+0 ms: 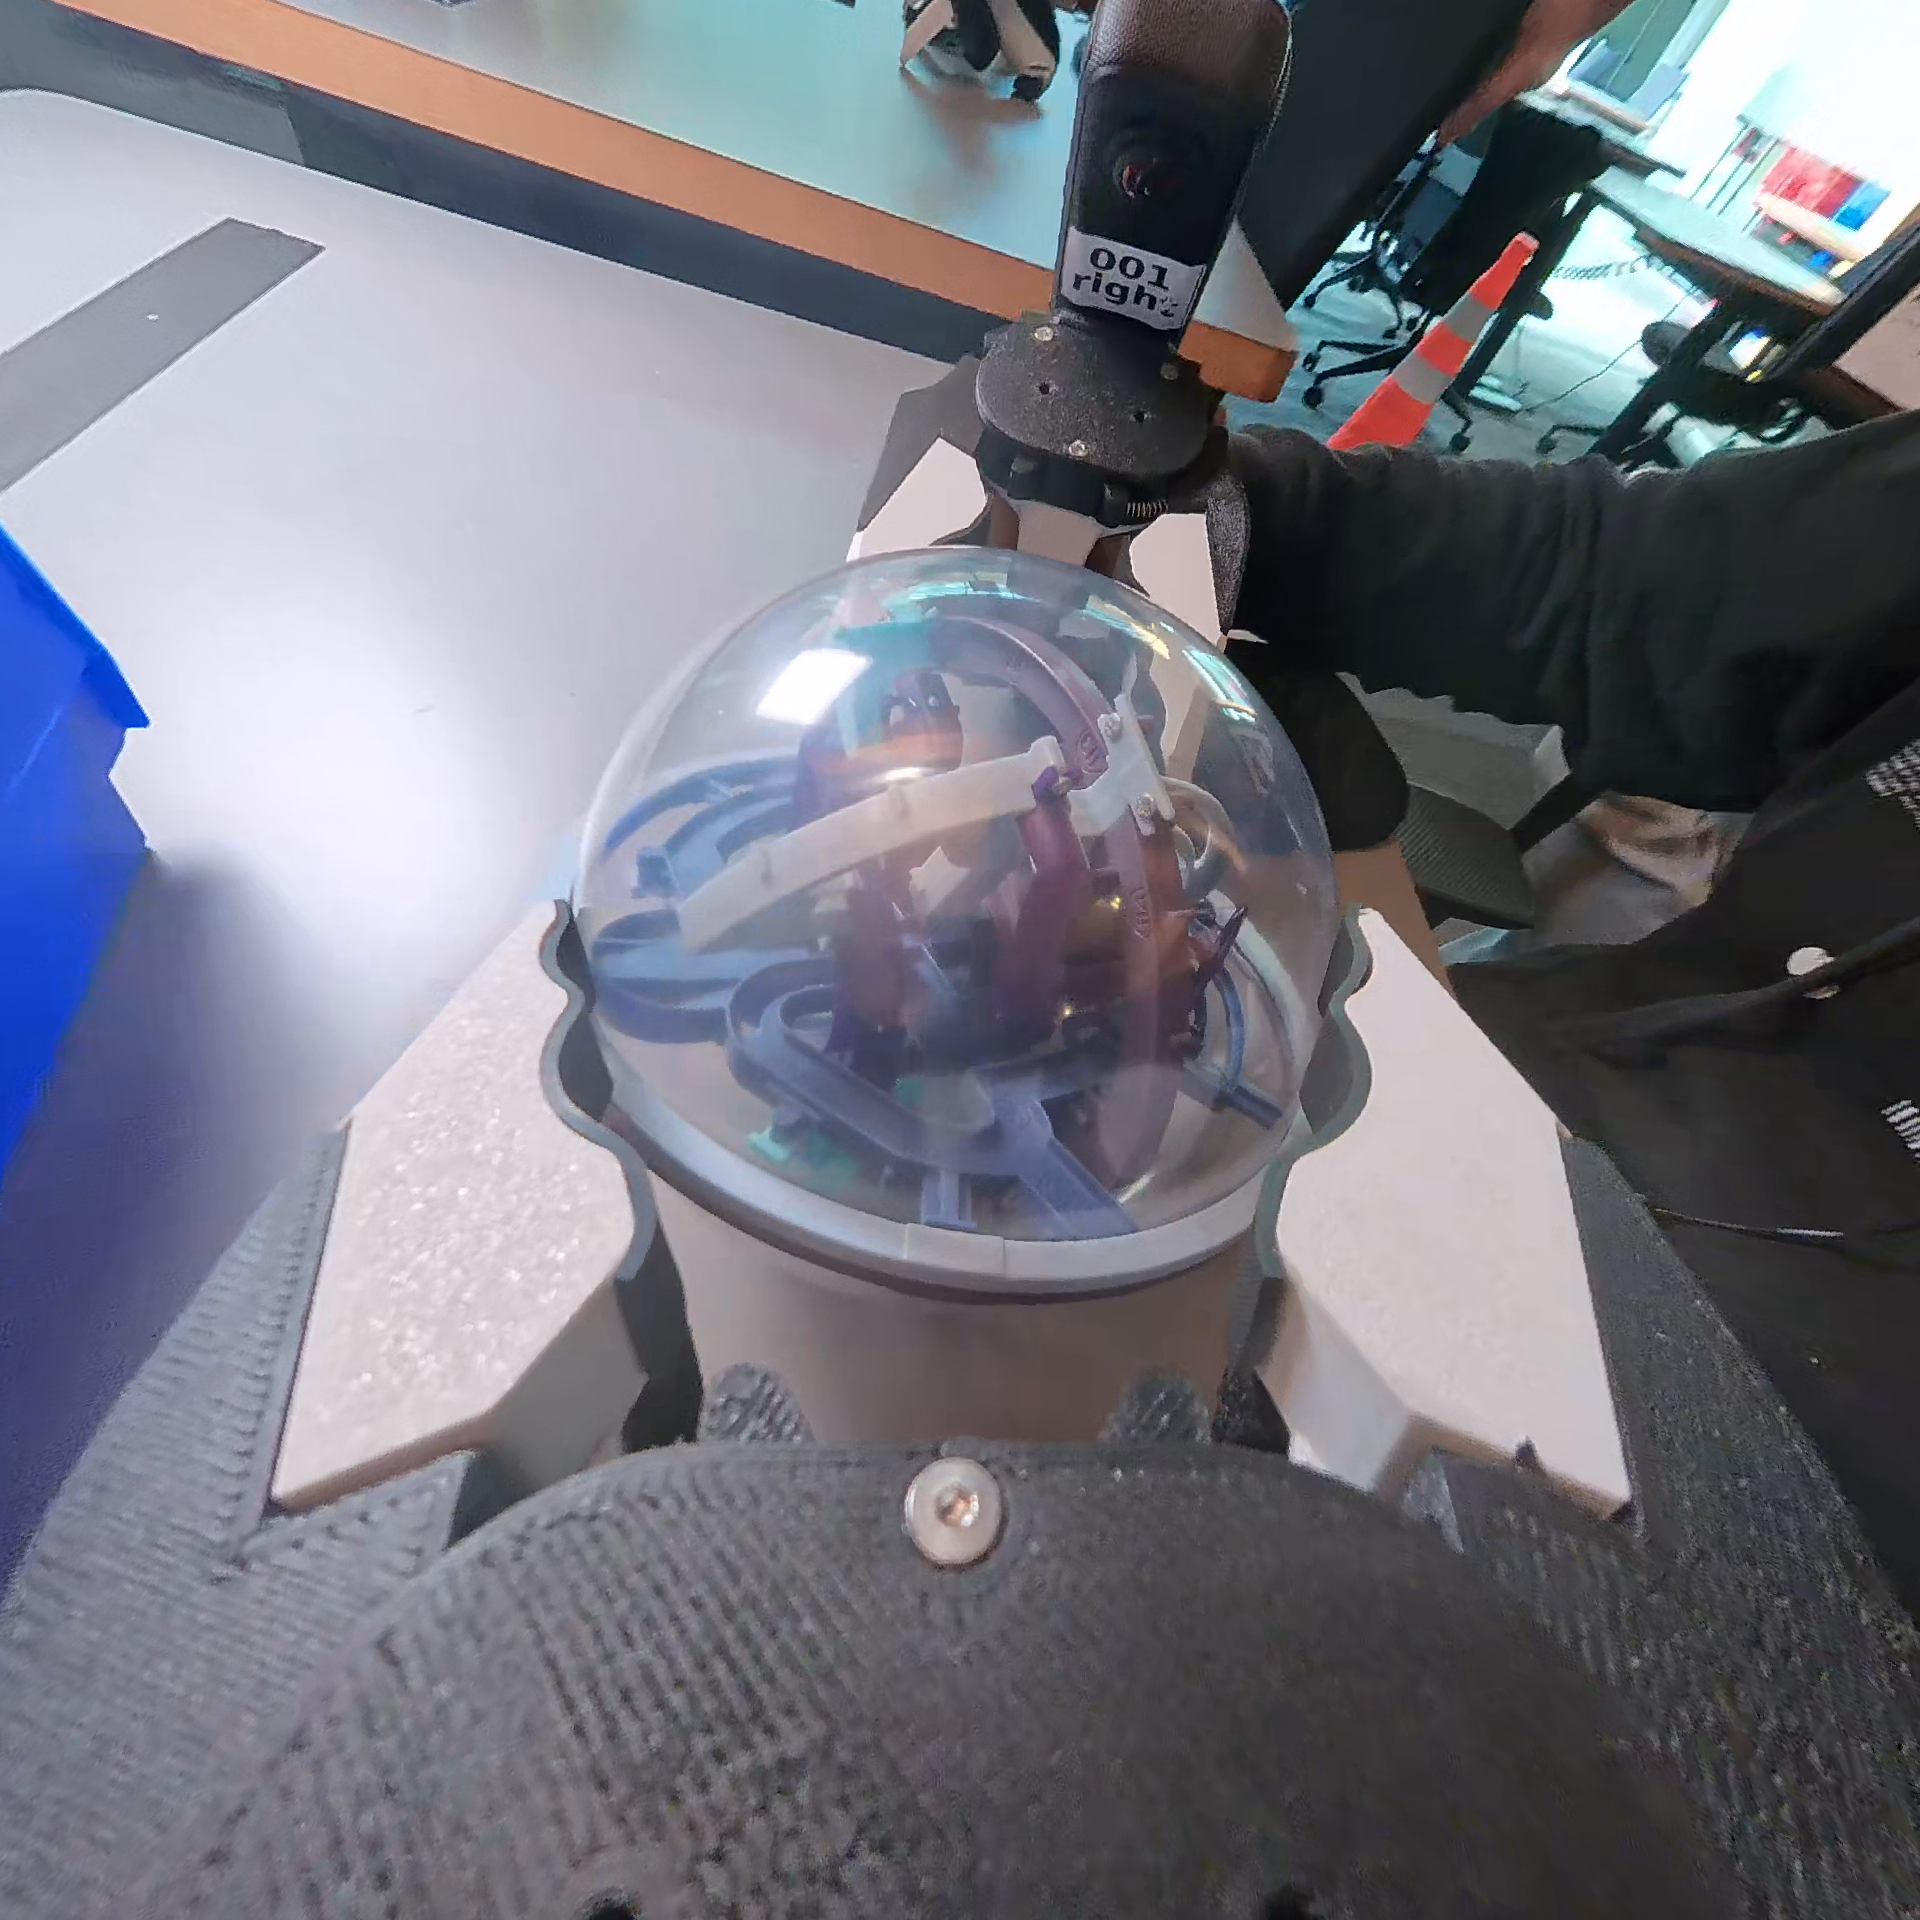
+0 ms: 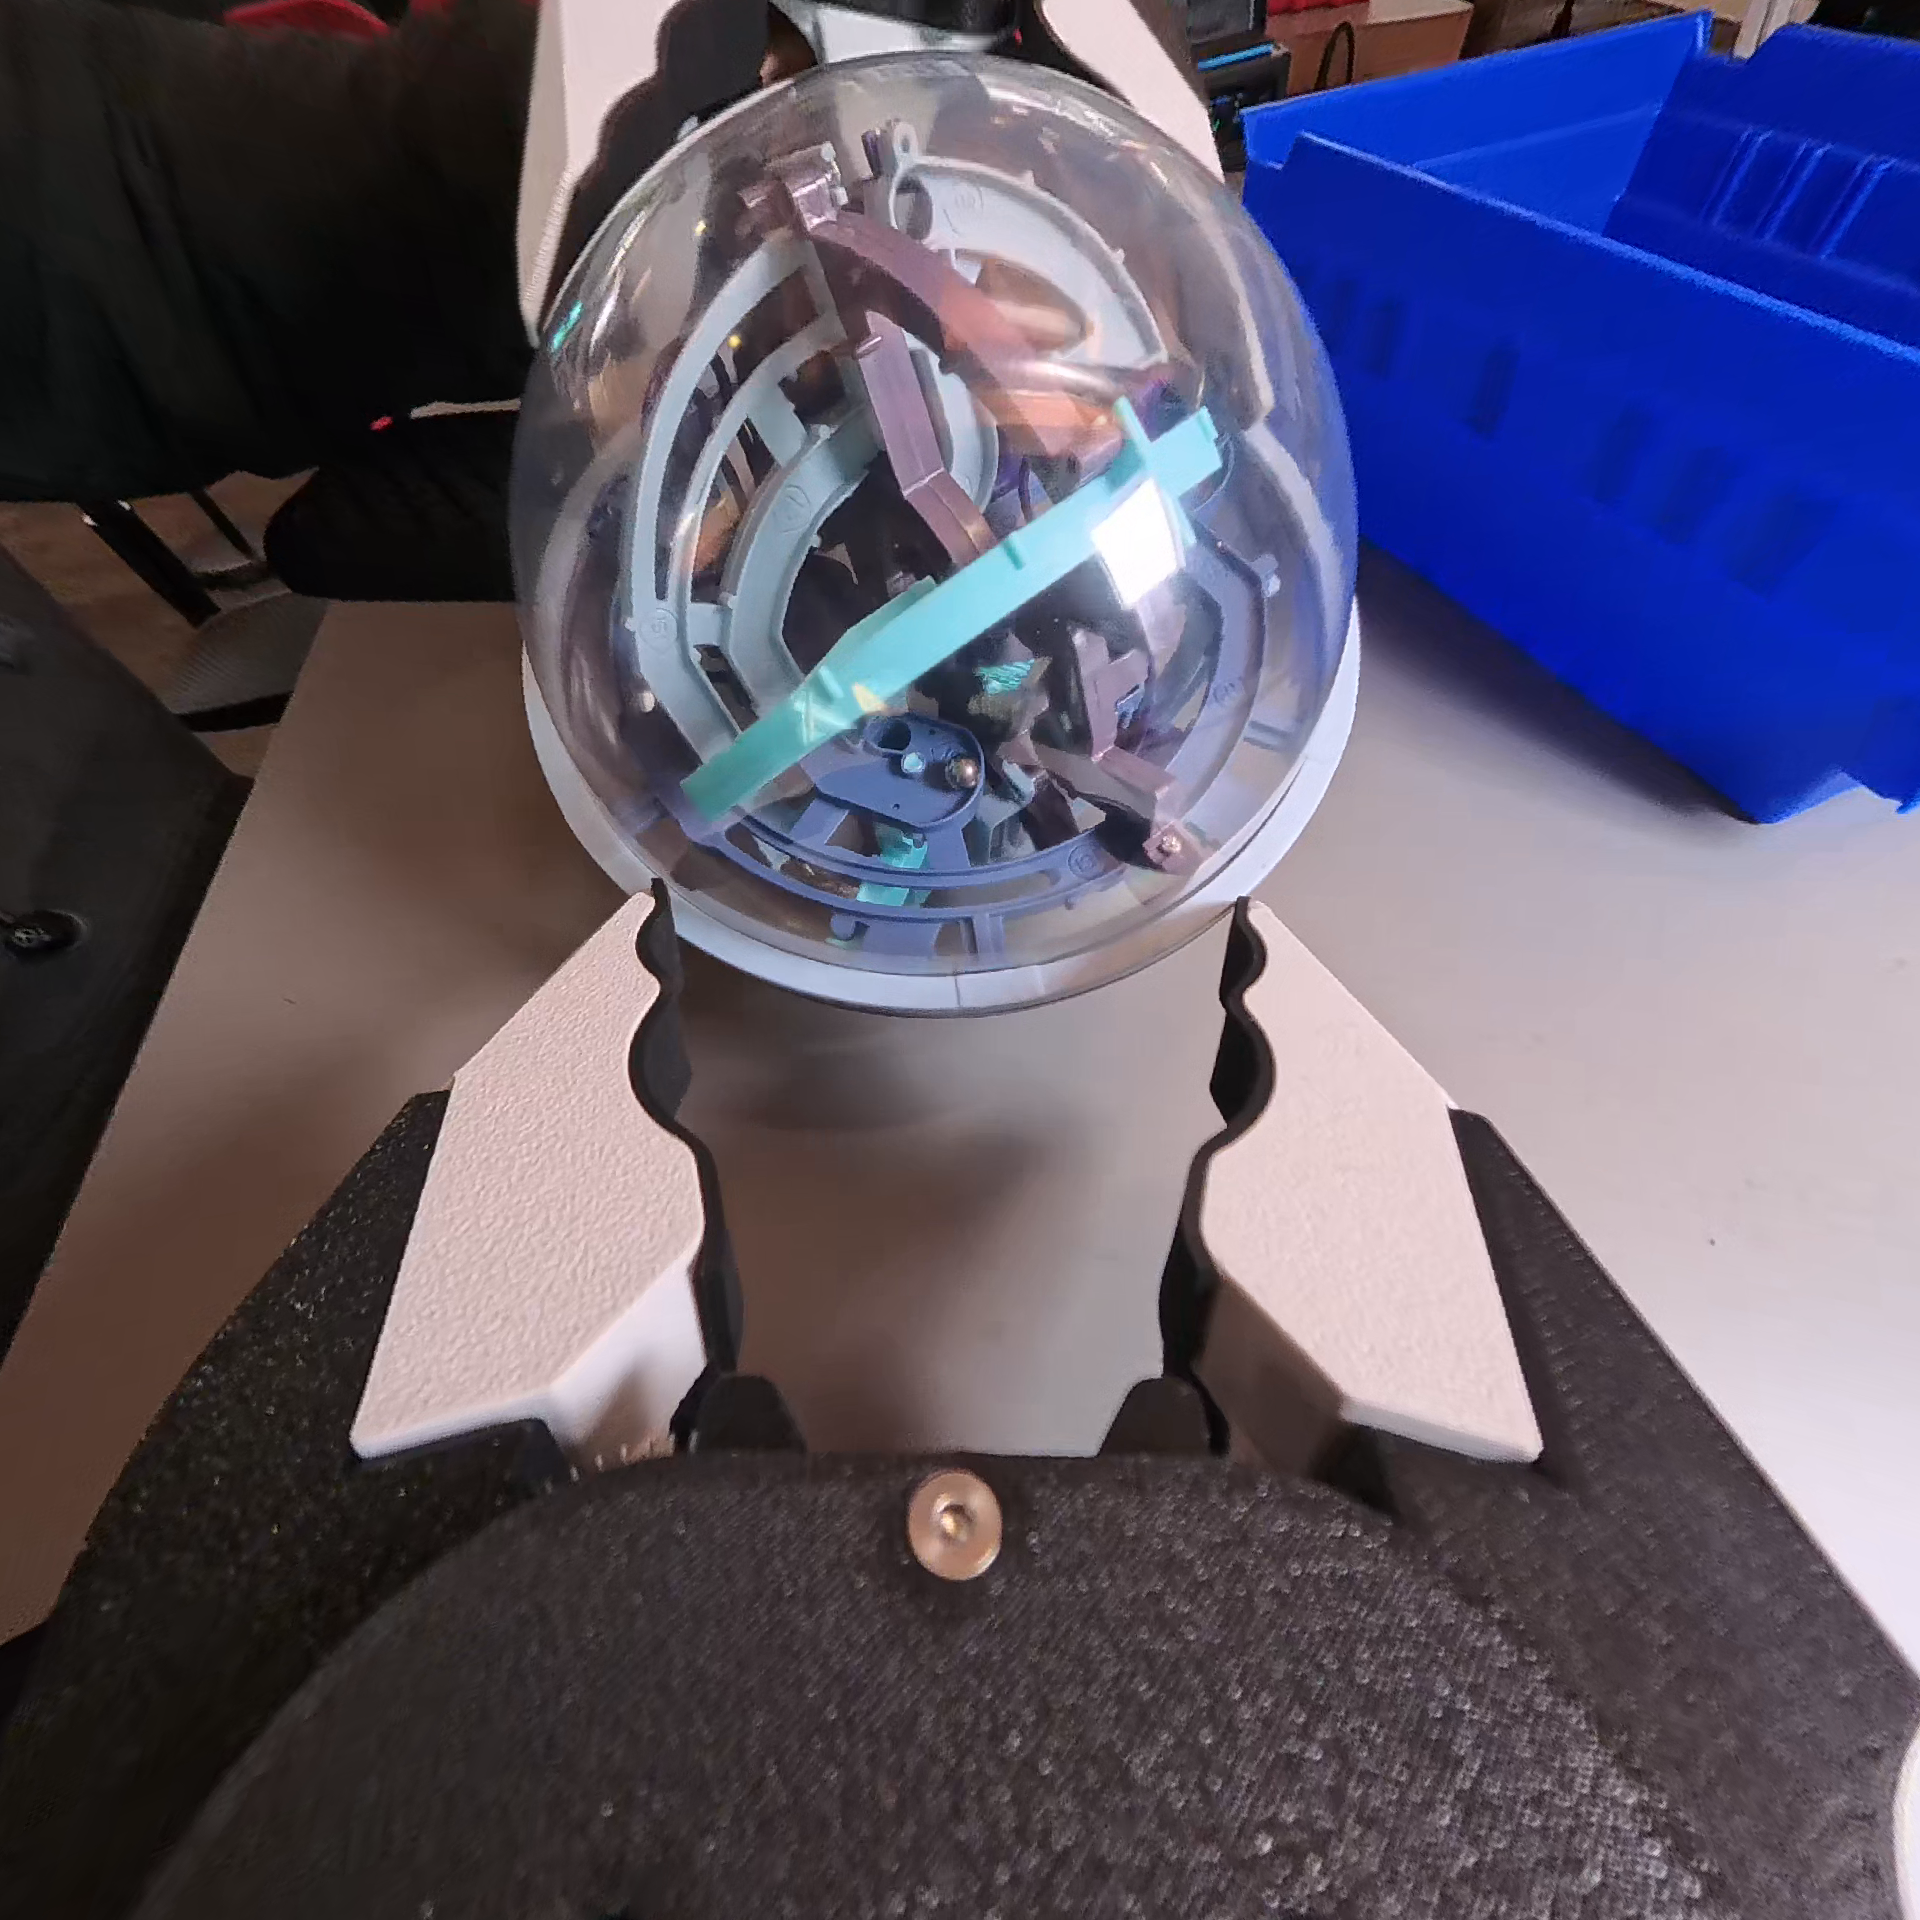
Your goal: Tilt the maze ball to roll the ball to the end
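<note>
Through the left wrist view: clear maze ball [image 1: 935, 883] packed with blue, purple, white and teal tracks, clamped between the dark wavy pads [image 1: 561, 997] of the left tool [image 1: 951, 987], one pad on each side of the shell. Beyond it, the right tool [image 1: 1132, 551] held by a black sleeve [image 1: 1558, 603], with a white sticker [image 1: 1127, 275] bearing printed characters on its body. Corner of a blue bin [image 1: 52, 727] at the left edge of the grey bench [image 1: 416, 520]; orange cone [image 1: 1455, 343] on the floor behind. Through the right wrist view: same sphere from the other side, revealing a small metal ball [image 2: 961, 771] on a dark blue platform low inside, unseen from the left. Right tool spread wide, fingertips [image 2: 655, 925] just at the sphere's white band, not clamped on it. Blue bin to the right, interior split by dividers.
</note>
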Action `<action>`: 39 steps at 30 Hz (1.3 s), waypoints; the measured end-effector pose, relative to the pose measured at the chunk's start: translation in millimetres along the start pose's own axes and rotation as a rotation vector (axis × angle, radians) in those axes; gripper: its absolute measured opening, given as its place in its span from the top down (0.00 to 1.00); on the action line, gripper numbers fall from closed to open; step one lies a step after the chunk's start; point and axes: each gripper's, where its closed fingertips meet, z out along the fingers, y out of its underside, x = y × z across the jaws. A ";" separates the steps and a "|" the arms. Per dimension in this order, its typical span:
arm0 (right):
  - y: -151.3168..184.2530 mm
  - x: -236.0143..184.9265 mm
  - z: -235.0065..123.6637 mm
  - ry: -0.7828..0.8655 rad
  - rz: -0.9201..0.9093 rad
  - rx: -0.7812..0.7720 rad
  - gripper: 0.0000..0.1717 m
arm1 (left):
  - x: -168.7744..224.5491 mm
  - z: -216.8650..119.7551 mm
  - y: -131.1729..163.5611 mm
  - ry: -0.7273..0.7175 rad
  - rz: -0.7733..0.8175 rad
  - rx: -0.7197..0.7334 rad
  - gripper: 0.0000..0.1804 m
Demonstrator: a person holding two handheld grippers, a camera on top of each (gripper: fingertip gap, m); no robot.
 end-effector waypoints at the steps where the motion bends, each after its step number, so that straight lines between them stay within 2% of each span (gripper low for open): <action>1: -1.9 -1.1 -1.1 -0.003 0.006 0.005 0.41 | -0.1 -1.2 1.1 0.015 -0.014 0.011 0.24; 6: -12.4 -7.2 -5.1 -0.020 0.001 0.034 0.43 | 0.8 -3.2 4.8 0.068 -0.073 0.067 0.25; 16: -13.2 -9.7 -10.9 0.012 -0.014 0.022 0.39 | 1.3 -8.6 9.2 0.150 -0.113 0.126 0.25; 20: -5.0 -8.9 -17.9 0.021 0.042 0.027 0.46 | -0.2 -13.2 11.7 0.168 -0.119 0.159 0.26; 27: -12.8 -12.1 -14.8 0.136 -0.157 0.001 0.54 | 0.1 -16.0 13.1 0.191 -0.098 0.187 0.26; 39: -23.6 -16.0 -2.9 0.153 -0.177 -0.014 0.50 | 0.0 -24.1 19.6 0.218 -0.063 0.232 0.26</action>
